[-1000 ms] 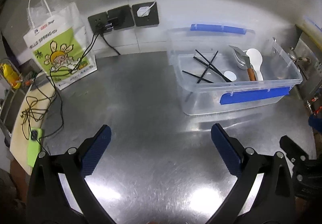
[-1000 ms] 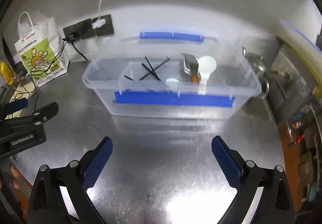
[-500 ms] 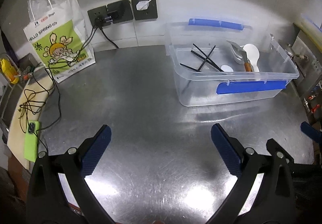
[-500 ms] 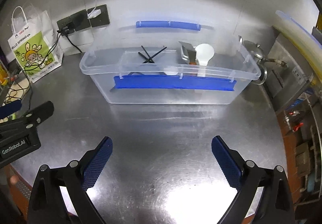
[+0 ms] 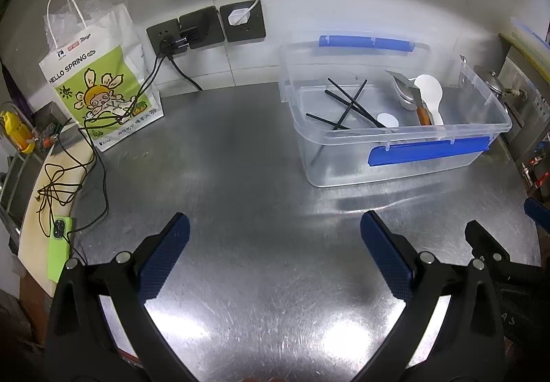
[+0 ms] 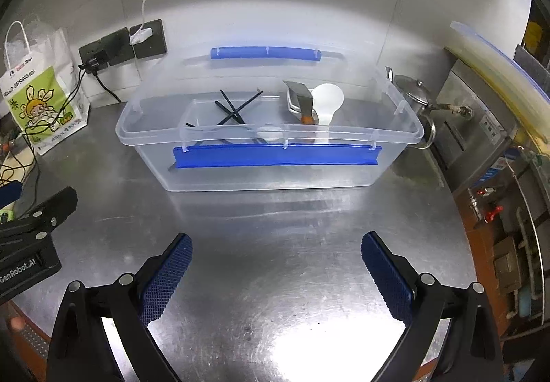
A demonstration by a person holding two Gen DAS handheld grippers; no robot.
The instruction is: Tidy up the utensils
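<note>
A clear plastic bin [image 5: 488, 127] with blue handles stands on the steel table; it also shows in the right wrist view [image 6: 395, 133]. Inside lie black chopsticks [image 5: 343, 103] [image 6: 233, 110], a white spoon [image 5: 429, 93] [image 6: 326, 102], a metal scraper with a wooden handle [image 5: 410, 91] [image 6: 302, 98] and a small white spoon [image 5: 387, 120]. My left gripper [image 5: 275, 255] is open and empty, well short of the bin. My right gripper [image 6: 276, 265] is open and empty, in front of the bin's long side.
A paper bag [image 5: 99, 90] stands at the back left below wall sockets [image 5: 206, 28]. Black cables [image 5: 62, 176] and a green phone [image 5: 58, 244] lie at the left edge. A metal kettle [image 6: 412, 97] and steel equipment [image 6: 481, 127] stand to the right.
Both grippers have pulled back and up from the bin, which looks smaller and farther in both views. Both stay open and empty.
</note>
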